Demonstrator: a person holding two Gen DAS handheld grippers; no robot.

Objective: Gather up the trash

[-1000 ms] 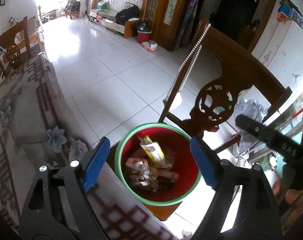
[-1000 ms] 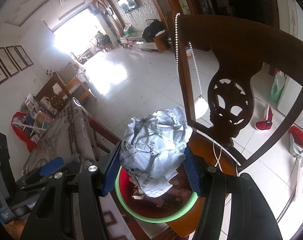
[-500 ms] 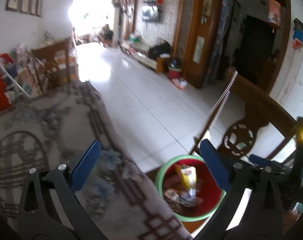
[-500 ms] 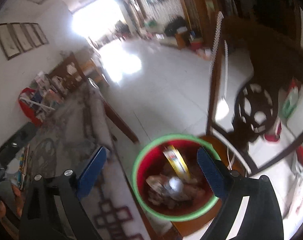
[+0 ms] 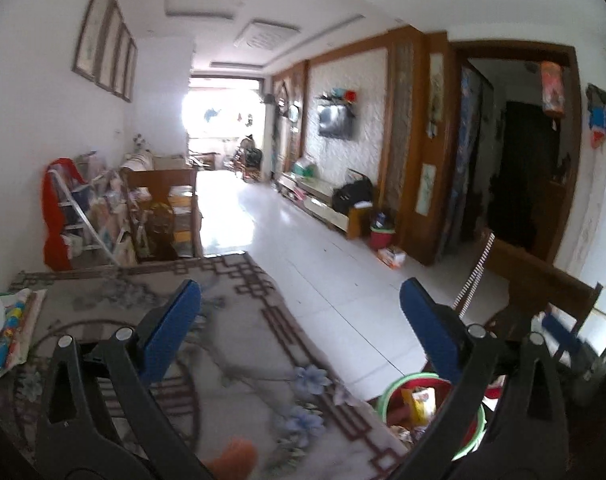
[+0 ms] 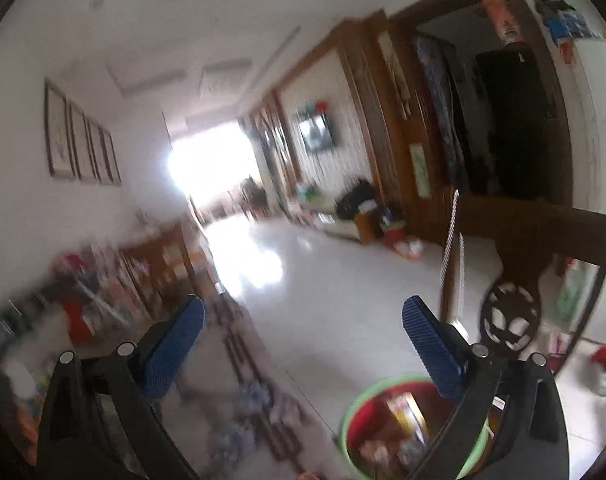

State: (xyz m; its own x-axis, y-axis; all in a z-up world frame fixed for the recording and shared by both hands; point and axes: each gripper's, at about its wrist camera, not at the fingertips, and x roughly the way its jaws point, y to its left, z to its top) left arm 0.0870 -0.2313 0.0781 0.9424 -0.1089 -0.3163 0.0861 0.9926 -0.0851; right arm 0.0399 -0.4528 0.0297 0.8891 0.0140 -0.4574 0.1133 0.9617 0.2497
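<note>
Left gripper (image 5: 299, 312) is seen spread wide, nothing between its pads. Right gripper (image 6: 303, 328) jaws are opening, likewise empty. Red bin (image 6: 367, 412) of trash is set beside the patterned tablecloth (image 5: 231, 344).

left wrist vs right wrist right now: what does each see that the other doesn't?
Left wrist only: the colourful packets at the table's left edge and the right gripper's blue pad. Right wrist only: the chair back's carved wheel. Both: the red bin with trash beside the patterned tablecloth, and each camera's own open, empty gripper: left gripper, right gripper.
</note>
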